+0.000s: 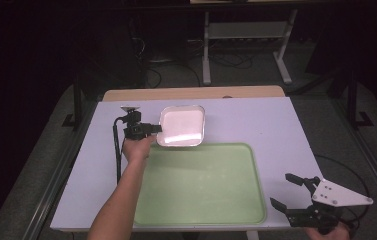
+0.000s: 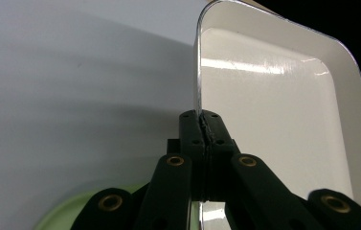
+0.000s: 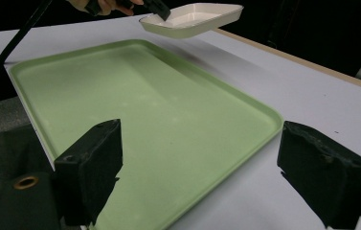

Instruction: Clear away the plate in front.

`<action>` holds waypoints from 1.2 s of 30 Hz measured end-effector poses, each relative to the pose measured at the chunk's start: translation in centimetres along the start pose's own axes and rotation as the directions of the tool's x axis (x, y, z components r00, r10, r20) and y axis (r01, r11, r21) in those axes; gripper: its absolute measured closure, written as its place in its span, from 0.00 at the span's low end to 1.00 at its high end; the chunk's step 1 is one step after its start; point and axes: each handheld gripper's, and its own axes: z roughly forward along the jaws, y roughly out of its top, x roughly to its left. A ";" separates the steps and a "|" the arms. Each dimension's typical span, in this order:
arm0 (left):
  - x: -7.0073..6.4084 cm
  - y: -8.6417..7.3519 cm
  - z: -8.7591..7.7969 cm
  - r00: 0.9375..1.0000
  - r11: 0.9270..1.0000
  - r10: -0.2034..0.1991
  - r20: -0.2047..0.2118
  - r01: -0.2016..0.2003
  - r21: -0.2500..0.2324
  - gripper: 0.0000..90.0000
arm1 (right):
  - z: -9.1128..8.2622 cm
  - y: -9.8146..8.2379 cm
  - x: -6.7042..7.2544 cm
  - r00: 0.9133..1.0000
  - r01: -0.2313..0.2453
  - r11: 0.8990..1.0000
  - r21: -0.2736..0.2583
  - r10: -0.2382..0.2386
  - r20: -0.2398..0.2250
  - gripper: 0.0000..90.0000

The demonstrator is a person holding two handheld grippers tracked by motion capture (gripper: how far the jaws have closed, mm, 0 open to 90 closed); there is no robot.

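Observation:
A white, shallow square dish [image 1: 182,125] hangs above the table just beyond the far edge of the green tray [image 1: 201,185]. My left gripper [image 1: 157,129] is shut on the dish's left rim. In the left gripper view the jaws meet on the thin rim at my left gripper [image 2: 206,128], with the dish [image 2: 274,110] empty inside. The right gripper view has the dish [image 3: 192,19] lifted off the table with a shadow beneath it. My right gripper [image 1: 288,192] stands wide open at the tray's near right corner, its fingers [image 3: 92,167] holding nothing over the tray [image 3: 144,105].
The pale lavender table [image 1: 276,130] has bare room right of the tray. A wooden strip [image 1: 191,93] runs along the table's far edge. Beyond it, a white desk frame [image 1: 246,45] and cables stand on the dark floor.

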 end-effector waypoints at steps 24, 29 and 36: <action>-0.8 -6.0 -0.8 1.000 1.000 -0.006 -0.009 0.006 0.009 0.99 | 0.1 -0.1 0.2 1.000 -0.001 1.000 0.005 0.001 -0.006 0.17; -0.7 -7.5 -0.8 1.000 0.999 -0.016 -0.011 0.016 0.032 0.99 | 0.3 -0.2 0.2 1.000 -0.003 1.000 0.010 0.003 -0.017 0.17; -1.2 -8.7 -1.4 0.999 0.999 -0.026 -0.031 0.027 0.017 0.99 | 0.5 -0.3 0.3 1.000 -0.004 1.000 0.016 0.004 -0.024 0.17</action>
